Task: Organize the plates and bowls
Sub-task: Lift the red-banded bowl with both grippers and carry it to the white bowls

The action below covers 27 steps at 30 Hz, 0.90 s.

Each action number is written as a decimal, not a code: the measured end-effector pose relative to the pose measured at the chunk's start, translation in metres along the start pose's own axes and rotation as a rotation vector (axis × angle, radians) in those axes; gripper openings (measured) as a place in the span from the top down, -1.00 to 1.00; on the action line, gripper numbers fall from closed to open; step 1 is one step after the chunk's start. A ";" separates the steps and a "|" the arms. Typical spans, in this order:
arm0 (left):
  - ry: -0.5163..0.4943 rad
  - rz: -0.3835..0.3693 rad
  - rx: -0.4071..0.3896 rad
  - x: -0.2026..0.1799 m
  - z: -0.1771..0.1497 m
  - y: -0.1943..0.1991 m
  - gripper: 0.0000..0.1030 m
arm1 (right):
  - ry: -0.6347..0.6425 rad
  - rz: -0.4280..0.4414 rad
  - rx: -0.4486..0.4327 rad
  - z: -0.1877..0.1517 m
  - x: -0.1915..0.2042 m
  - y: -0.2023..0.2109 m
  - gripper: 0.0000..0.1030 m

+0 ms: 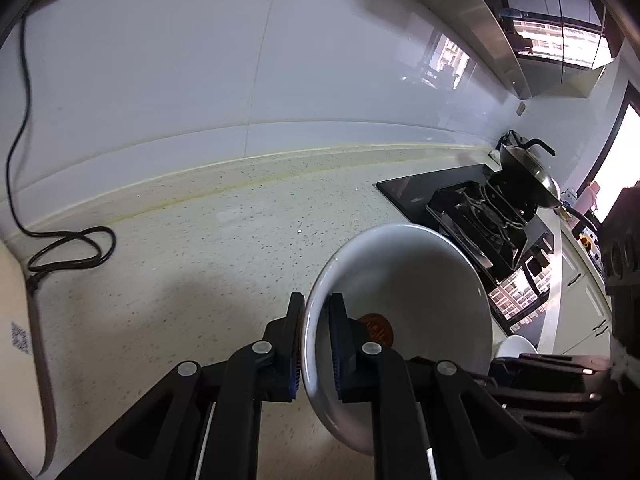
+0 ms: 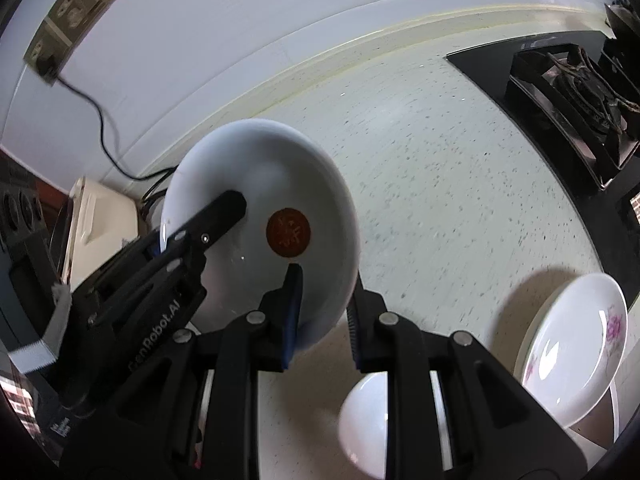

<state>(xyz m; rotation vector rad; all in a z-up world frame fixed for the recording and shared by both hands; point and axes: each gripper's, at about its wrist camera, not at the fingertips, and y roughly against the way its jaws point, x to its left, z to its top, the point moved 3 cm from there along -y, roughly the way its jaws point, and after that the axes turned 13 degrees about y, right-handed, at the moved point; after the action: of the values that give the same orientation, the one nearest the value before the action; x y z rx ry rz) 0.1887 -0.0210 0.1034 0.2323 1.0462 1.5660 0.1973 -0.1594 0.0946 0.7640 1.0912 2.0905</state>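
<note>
- Left gripper [image 1: 316, 344]: jaws pinch the rim of a white bowl [image 1: 420, 280], one finger outside the wall, one inside. Bowl is held clear of the speckled counter [image 1: 200, 248], tilted, its opening facing the camera.
- Right gripper [image 2: 324, 316]: jaws pinch the opposite rim of the same bowl, at its 5 o'clock edge in the right wrist view. Both grippers angle down toward the counter.
- Only the right wrist view gives the red round mark [image 2: 289, 233] in the bowl's bottom unobstructed, a flowered plate [image 2: 576, 348] at 4 o'clock of the bowl and a small white bowl [image 2: 366, 424] at 6 o'clock, both on the counter.
- Only the left wrist view shows the wok [image 1: 528, 172] on the far burner at 1 o'clock, and the range hood [image 1: 520, 32] above.
- Both views: gas stove [image 2: 568, 88] beyond the bowl; black cable [image 1: 64, 248] on the counter by the wall.
</note>
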 end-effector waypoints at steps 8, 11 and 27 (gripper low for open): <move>0.001 -0.042 -0.016 0.004 -0.012 0.040 0.75 | 0.027 0.007 -0.015 -0.024 0.025 0.031 0.52; -0.023 -0.058 -0.027 -0.005 -0.020 0.052 0.75 | 0.023 0.002 -0.024 -0.038 0.026 0.046 0.52; -0.147 -0.165 0.063 -0.059 -0.076 0.062 0.71 | -0.041 -0.073 0.005 -0.101 -0.006 0.085 0.52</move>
<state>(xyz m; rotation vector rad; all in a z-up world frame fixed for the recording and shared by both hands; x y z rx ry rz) 0.1139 -0.1045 0.1270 0.2928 0.9751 1.3487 0.1037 -0.2497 0.1173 0.7556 1.0864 2.0033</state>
